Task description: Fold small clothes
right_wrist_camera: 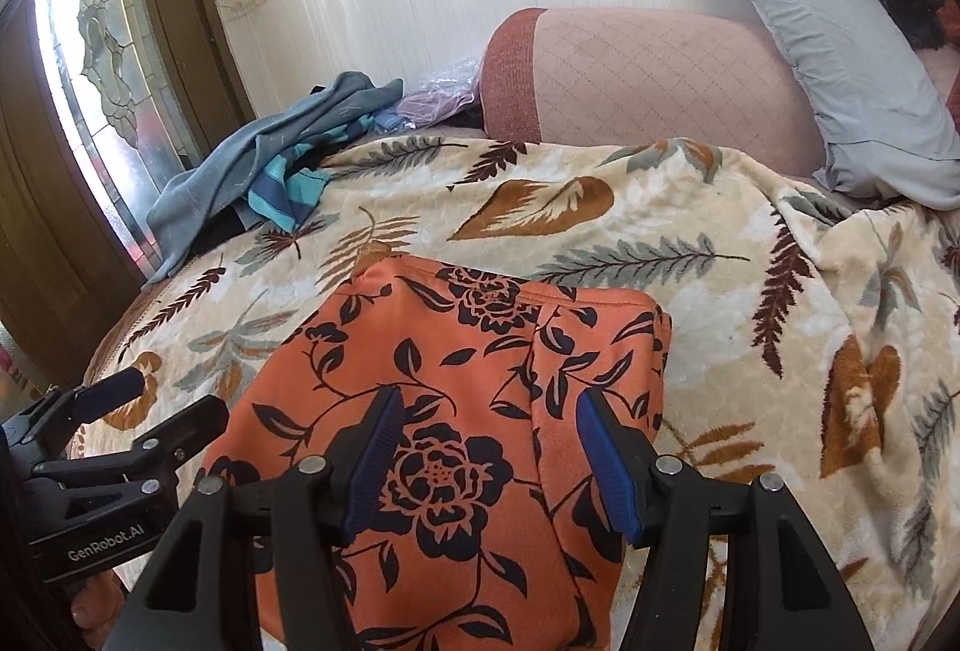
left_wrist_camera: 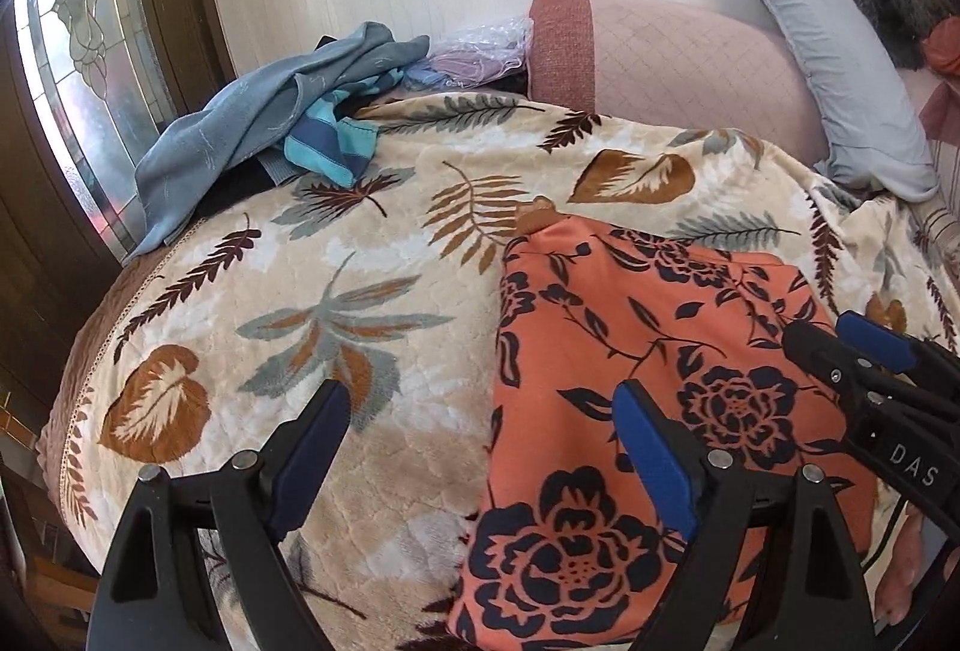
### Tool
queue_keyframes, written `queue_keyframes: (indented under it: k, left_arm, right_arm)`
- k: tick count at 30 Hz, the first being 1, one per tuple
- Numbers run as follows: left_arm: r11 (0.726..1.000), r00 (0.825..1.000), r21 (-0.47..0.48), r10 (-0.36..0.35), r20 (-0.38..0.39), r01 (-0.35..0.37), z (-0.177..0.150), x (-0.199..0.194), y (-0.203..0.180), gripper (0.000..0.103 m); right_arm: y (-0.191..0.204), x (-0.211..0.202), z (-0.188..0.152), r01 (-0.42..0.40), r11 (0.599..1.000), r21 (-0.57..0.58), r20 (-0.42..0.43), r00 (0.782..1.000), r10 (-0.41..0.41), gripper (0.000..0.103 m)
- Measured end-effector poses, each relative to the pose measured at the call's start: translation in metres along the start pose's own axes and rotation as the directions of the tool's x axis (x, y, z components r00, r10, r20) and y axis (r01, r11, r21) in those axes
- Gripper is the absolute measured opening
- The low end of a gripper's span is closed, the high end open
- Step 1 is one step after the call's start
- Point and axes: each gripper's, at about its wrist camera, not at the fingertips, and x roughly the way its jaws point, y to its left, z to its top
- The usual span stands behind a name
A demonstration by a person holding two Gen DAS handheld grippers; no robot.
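Observation:
An orange garment with dark flowers (left_wrist_camera: 630, 339) (right_wrist_camera: 468, 351) lies folded and flat on the leaf-patterned blanket (left_wrist_camera: 360, 291) (right_wrist_camera: 750, 303). My left gripper (left_wrist_camera: 480, 405) (right_wrist_camera: 162, 402) hovers open over the garment's left edge, one finger above the blanket and the other above the cloth, pinching nothing. My right gripper (right_wrist_camera: 489, 402) (left_wrist_camera: 831, 336) stands open above the middle of the garment, its blue pads clear of the fabric. The garment's near end is hidden behind both grippers.
A heap of blue clothes (left_wrist_camera: 258, 129) (right_wrist_camera: 270, 159) sits at the blanket's far left by a stained-glass door (left_wrist_camera: 72, 51). Behind lie a plastic bag (left_wrist_camera: 474, 51), a pink bolster (left_wrist_camera: 660, 57) (right_wrist_camera: 630, 81) and a grey pillow (left_wrist_camera: 840, 69) (right_wrist_camera: 840, 51) against the wall.

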Motion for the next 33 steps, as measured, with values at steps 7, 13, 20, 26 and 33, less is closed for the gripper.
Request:
queue_keyframes:
  k: [7,13,20,26,33]
  left_arm:
    - [0.999,0.999,0.008,0.050,0.013,-0.050,0.006,0.008,0.007,0.089]
    - [0.997,0.997,0.013,0.082,0.013,-0.082,0.011,0.018,0.012,0.089]
    - [0.985,0.984,0.004,0.174,0.040,-0.175,0.022,0.029,0.019,0.089]
    - [0.976,0.976,-0.042,0.217,0.032,-0.215,0.030,0.035,0.027,0.089]
    - [0.970,0.972,-0.095,0.229,0.048,-0.224,0.032,0.026,0.027,0.089]
  right_arm:
    - [0.001,0.017,0.006,-0.010,1.000,-0.002,-0.016,1.000,0.010,0.063]
    - [0.005,0.029,0.013,-0.023,1.000,-0.008,-0.020,1.000,0.022,0.063]
    - [0.008,0.039,0.021,-0.031,0.999,-0.014,-0.017,0.999,0.031,0.063]
    - [0.009,0.038,0.025,-0.027,1.000,-0.013,-0.016,1.000,0.027,0.063]
    - [0.014,0.019,0.027,-0.023,1.000,-0.021,0.011,1.000,0.023,0.063]
